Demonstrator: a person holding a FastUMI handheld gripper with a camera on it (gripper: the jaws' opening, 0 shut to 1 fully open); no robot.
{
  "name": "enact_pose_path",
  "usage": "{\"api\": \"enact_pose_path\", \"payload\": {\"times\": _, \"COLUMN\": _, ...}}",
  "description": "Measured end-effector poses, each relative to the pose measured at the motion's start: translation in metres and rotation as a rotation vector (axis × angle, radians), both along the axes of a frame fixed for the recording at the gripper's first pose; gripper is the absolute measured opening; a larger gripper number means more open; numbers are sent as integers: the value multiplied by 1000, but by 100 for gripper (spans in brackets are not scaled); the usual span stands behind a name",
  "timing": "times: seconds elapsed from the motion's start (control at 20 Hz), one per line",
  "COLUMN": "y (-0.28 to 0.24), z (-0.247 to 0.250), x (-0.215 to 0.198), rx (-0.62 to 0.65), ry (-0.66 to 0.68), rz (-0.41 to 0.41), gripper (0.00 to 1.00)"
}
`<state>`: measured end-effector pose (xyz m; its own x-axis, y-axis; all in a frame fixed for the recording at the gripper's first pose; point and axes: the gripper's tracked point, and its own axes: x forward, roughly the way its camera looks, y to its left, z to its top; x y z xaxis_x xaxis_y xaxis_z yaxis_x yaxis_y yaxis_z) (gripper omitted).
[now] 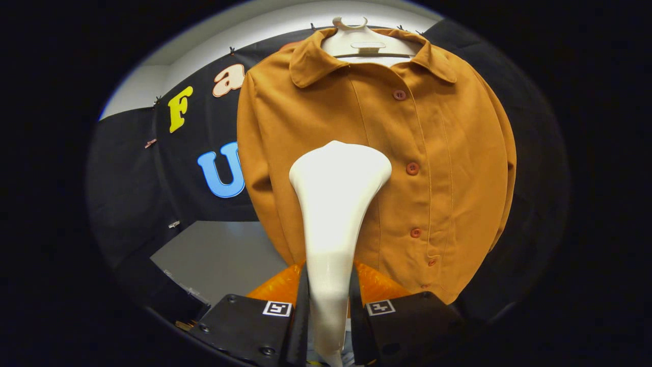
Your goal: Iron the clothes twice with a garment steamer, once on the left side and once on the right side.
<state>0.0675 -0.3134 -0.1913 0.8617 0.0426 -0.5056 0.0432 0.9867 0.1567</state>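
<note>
**Steamer head at the jacket's left panel: slip and snag risks**

The garment steamer stands upright between the fingers, its white neck running up from the grip and its wide head lying over the jacket, to the side of the button line nearest the lettered wall. Whether the head touches the cloth or hovers just off it cannot be told. The gripper is closed on the steamer's narrow neck, both fingers pressing its sides.

The neck is smooth, glossy and tapered, so the likeliest fault, in my judgement, is the steamer twisting or sliding in the pinch when the head drags on fabric. A stroke drifting toward the middle could catch a button or the placket and tug the cloth.

The jacket hangs freely from a pale hanger, so a hard push may swing it away or rock it off the hook, leaving the pass uneven.
</note>
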Motion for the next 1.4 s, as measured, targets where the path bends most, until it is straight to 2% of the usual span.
{"api": "enact_pose_path", "payload": {"times": 0.55, "y": -13, "z": -76, "x": -25, "rx": 36, "ry": 157, "rz": -10, "gripper": 38}}
{"api": "enact_pose_path", "payload": {"times": 0.9, "y": -21, "z": -105, "x": -45, "rx": 80, "ry": 245, "rz": -39, "gripper": 38}}
{"api": "enact_pose_path", "payload": {"times": 1.05, "y": -25, "z": -87, "x": -52, "rx": 89, "ry": 211, "rz": -59, "gripper": 38}}
{"api": "enact_pose_path", "payload": {"times": 1.25, "y": -39, "z": -32, "x": -57, "rx": 39, "ry": 95, "rz": -58, "gripper": 38}}
{"api": "enact_pose_path", "payload": {"times": 1.4, "y": -63, "z": 11, "x": -53, "rx": 8, "ry": 6, "rz": -87, "gripper": 38}}
